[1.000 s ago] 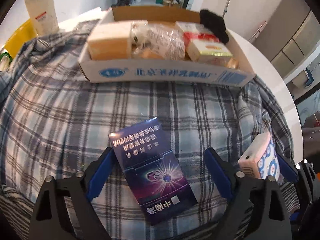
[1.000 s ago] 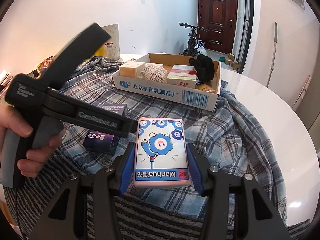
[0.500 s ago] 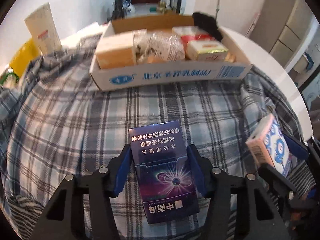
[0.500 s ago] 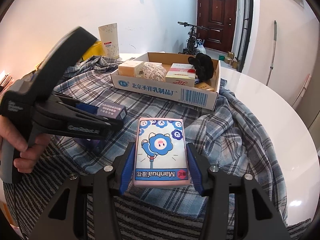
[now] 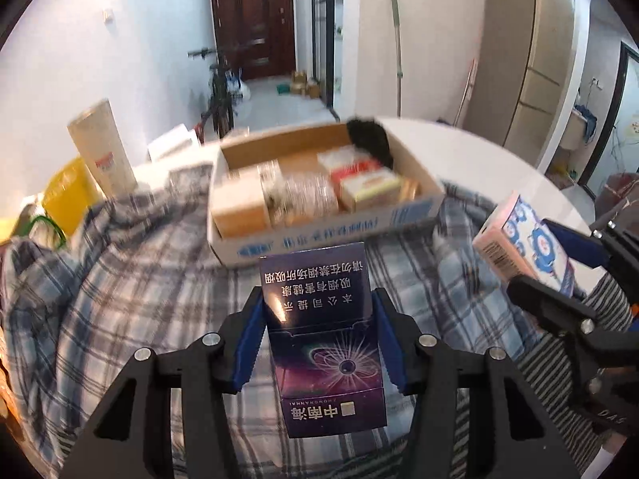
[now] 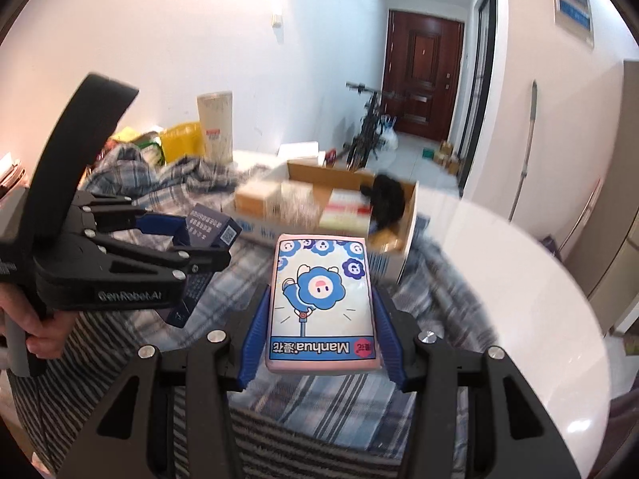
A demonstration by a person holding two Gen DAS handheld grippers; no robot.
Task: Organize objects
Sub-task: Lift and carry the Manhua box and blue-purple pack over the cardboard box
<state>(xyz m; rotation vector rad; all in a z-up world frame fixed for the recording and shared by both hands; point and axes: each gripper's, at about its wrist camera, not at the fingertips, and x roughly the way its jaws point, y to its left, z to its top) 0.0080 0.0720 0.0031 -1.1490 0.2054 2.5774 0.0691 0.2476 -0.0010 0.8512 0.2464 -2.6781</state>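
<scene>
While the left tool (image 5: 317, 331) clamps the purple pack (image 5: 325, 343), the right tool (image 6: 319, 319) clamps the tissue packet (image 6: 321, 303).

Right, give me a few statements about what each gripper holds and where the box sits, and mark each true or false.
1. The left gripper is shut on the cigarette pack. True.
2. The right gripper is open and holds nothing. False: it is shut on the tissue pack.
3. The cardboard box holds several items. True.
4. The tissue pack lies inside the cardboard box. False: it is held up, outside it.
5. A plaid cloth lies under the cardboard box. True.
</scene>
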